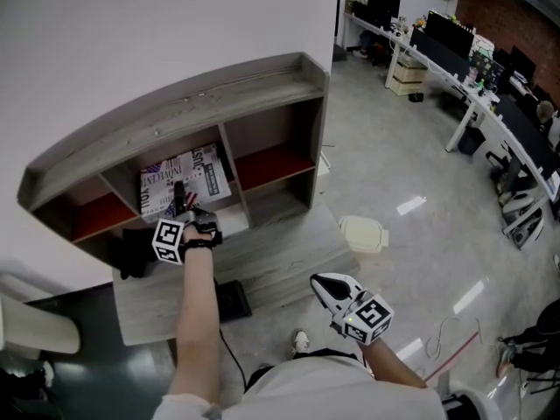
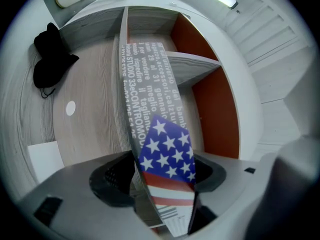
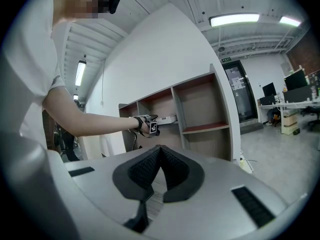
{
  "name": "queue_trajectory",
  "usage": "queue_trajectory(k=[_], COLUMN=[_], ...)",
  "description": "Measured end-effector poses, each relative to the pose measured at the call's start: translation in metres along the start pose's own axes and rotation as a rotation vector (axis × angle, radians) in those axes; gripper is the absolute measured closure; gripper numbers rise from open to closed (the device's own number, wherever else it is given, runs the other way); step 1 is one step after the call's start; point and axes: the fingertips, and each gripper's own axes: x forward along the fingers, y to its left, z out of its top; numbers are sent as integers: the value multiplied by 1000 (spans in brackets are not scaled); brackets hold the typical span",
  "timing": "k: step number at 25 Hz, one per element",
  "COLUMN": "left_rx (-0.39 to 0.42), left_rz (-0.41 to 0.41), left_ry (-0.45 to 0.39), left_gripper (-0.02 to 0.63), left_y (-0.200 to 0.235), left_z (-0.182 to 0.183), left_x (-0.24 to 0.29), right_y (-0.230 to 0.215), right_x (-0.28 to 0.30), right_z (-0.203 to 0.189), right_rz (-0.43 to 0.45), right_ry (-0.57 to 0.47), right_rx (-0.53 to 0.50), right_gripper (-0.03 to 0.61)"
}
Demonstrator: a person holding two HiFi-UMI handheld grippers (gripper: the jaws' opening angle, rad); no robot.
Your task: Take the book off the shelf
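Observation:
The book point(image 1: 188, 178), its cover full of print with a stars-and-stripes patch, leans in the middle compartment of the grey wooden shelf point(image 1: 262, 86). My left gripper point(image 1: 181, 201) reaches into that compartment at the book's lower edge. In the left gripper view the book point(image 2: 165, 149) stands edge-on between the jaws, and both pads of the left gripper point(image 2: 164, 179) touch its sides. My right gripper point(image 1: 325, 285) hangs low in front of my body, away from the shelf. Its jaws are shut with nothing between them point(image 3: 159, 151). From there the shelf point(image 3: 200, 104) and the book point(image 3: 169, 118) show far off.
A black bundle point(image 1: 131, 250) lies on the low wooden ledge point(image 1: 280, 252) left of my arm. A cream-white object point(image 1: 363, 233) rests on the floor to the right. Desks with monitors point(image 1: 472, 51) line the far right. A pale chair point(image 1: 26, 322) is at the lower left.

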Motion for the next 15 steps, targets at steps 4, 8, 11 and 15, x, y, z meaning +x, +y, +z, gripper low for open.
queue_trajectory(k=[4,8,11,15], left_rx=[-30,-47,-49,-78], left_rz=[-10,-22,-26,-60], left_ry=[16,39,56,85], left_gripper=[318,344,367,428], left_y=[-2,-3,-3,-8], left_z=[-3,-6,-10,-18], left_x=[-5,-11,-21,-30], right_y=[7,12,15,22], right_x=[0,3,3,6], right_z=[-2,-3,-2,0], right_rz=[18,26,34,49], right_ry=[8,11,8,2], right_rx=[6,10,8,2], right_gripper=[555,555,555,555])
